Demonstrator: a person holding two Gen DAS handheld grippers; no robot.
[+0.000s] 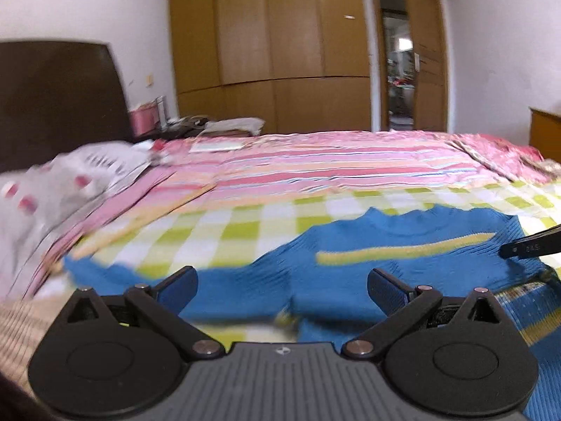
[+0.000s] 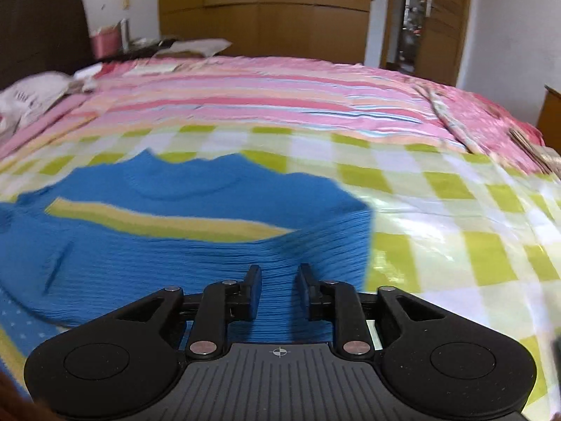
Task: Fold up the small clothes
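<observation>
Blue knitted sweater [image 2: 182, 231] with a yellow stripe lies flat on the green-checked cloth [image 2: 455, 210] on the bed. Our left gripper [image 1: 282, 289] is wide open above its near edge, holding nothing. Our right gripper [image 2: 279, 291] is slightly open over the sweater's right side; the pads grip nothing.

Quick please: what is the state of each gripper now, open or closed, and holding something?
Left gripper: open wide, holding nothing, above the blue ribbed knit sweater with a yellow stripe.
Right gripper: partly open; sweater between the fingers, no clear grip.
</observation>
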